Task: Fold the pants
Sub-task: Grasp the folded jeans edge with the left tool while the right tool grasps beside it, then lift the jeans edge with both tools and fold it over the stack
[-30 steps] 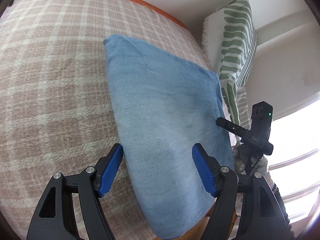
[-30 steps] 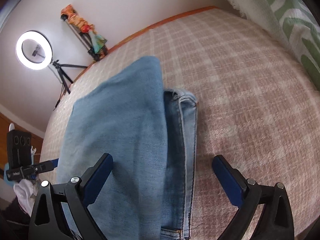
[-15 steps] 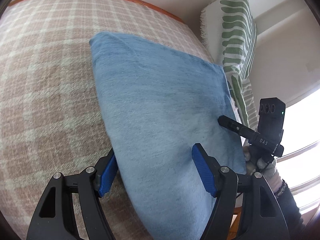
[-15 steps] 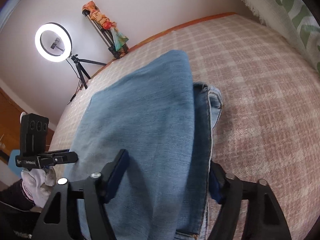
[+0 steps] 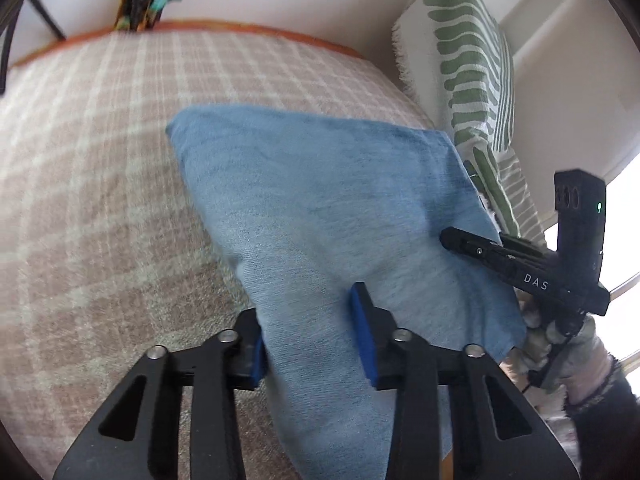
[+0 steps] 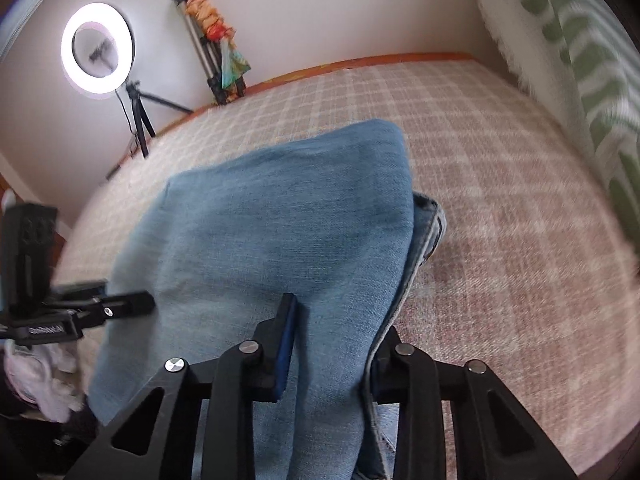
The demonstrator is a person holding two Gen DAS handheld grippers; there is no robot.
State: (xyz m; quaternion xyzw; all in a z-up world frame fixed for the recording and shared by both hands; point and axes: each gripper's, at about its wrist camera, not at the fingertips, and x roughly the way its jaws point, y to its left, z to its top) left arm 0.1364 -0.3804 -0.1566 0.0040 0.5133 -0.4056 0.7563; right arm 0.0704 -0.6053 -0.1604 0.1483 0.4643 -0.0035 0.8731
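Pants (image 5: 328, 216): folded blue denim on the checked bed cover (image 5: 88, 184), near edge lifted.
Long axis: from the near edge, at the grippers, away toward the far wall; the folded far end lies on the cover.
Seamed edge (image 6: 430, 224): shows at the right side, under the top layer.
Left gripper (image 5: 310, 334): jaws have just been closing, now pinching the near left edge.
Right gripper (image 6: 332, 338): jaws likewise just closing, now pinching the near right edge.
Striped pillow (image 5: 468, 60): far right, beside the pants.
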